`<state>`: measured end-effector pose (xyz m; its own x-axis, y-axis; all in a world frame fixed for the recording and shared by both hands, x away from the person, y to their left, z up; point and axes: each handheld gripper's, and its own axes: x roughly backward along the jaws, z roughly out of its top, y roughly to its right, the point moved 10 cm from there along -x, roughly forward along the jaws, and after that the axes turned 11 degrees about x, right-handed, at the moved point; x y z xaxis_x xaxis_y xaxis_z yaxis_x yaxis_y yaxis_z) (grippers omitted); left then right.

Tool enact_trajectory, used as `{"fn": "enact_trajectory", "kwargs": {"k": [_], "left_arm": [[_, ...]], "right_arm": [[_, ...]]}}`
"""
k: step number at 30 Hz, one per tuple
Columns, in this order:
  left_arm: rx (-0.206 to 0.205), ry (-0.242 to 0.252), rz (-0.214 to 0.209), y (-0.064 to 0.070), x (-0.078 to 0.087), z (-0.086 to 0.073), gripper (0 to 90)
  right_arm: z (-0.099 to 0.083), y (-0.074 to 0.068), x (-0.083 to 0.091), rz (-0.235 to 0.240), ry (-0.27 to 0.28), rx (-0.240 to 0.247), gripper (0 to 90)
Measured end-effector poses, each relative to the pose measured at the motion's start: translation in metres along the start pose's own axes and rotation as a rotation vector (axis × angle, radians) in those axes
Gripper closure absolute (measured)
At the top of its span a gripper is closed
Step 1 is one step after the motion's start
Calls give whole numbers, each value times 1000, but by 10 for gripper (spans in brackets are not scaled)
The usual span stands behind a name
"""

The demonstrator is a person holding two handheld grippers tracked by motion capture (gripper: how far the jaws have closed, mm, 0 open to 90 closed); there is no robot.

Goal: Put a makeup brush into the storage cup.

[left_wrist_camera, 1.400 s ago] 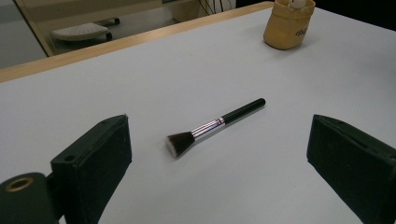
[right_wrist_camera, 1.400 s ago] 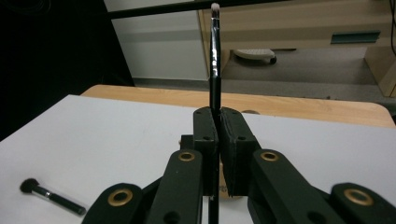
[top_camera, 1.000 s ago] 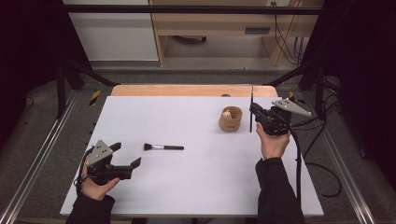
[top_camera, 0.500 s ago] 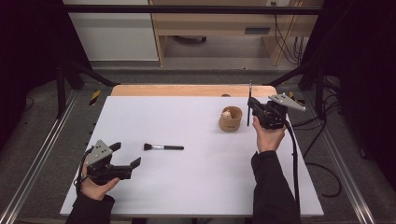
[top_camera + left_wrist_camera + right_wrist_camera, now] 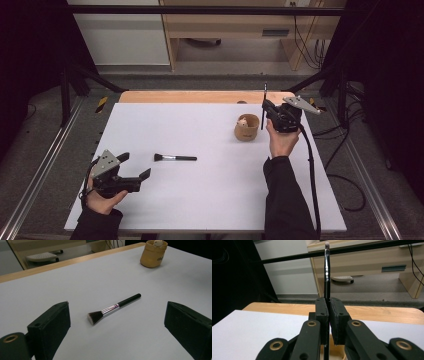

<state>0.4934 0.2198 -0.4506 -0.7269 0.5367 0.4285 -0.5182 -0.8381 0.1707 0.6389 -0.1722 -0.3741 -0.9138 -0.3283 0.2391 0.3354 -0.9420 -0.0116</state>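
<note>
Right hand-held gripper (image 5: 328, 312), thin black brush (image 5: 326, 270) upright

A white table (image 5: 210, 200) carries a black-handled makeup brush (image 5: 175, 158) lying flat and a tan cup (image 5: 247, 128) standing well apart.

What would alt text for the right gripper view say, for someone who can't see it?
The right gripper has its two black jaws shut on a thin black brush, holding it upright with the small bristle tip at the top. Beyond lie a white table with a wooden edge, grey floor and pale wooden furniture.
</note>
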Motion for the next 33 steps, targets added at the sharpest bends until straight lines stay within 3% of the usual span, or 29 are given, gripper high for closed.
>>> {"fn": "enact_trajectory", "kwargs": {"k": [20, 33], "left_arm": [[1, -5, -2, 0, -2, -1, 58], [3, -3, -1, -1, -2, -1, 58]], "right_arm": [[-6, 6, -24, -16, 4, -10, 856], [-5, 5, -40, -23, 10, 13, 856]]}}
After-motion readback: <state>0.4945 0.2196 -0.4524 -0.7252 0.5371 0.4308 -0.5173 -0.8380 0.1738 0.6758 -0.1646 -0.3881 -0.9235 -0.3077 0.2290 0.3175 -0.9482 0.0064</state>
